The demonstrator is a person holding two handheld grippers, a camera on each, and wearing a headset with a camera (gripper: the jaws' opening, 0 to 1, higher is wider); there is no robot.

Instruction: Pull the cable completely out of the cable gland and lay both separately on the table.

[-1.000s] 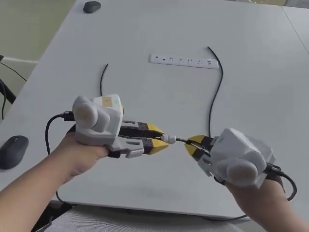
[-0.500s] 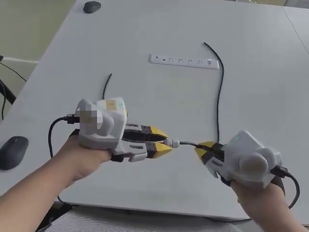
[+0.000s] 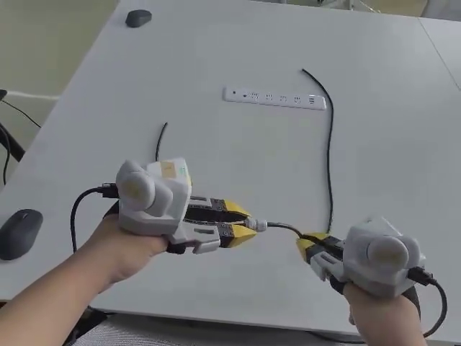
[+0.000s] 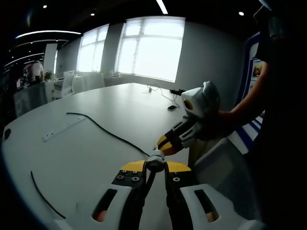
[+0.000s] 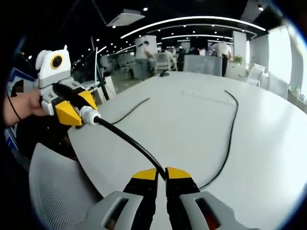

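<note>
I'm holding both grippers over the near table (image 3: 238, 158) edge, tips facing each other. My left gripper (image 3: 247, 224) is clamping the white cable gland (image 4: 155, 160), and my right gripper (image 5: 160, 173) is pinching the black cable (image 5: 127, 140). The right gripper view is showing the cable entering the gland. The head view is showing its slack trailing far toward the power strip (image 3: 274, 97).

The left claw (image 3: 251, 225), at lower left of the frame, and the right claw (image 3: 304, 243), at lower right, are cased in pale grey housings, with yellow tips on black jaws. A yellowish label (image 3: 170, 170) is carried on the left housing. A black lead (image 3: 74, 210) is trailed from each rear. Screws (image 4: 125, 177) are set behind the tips.
</note>
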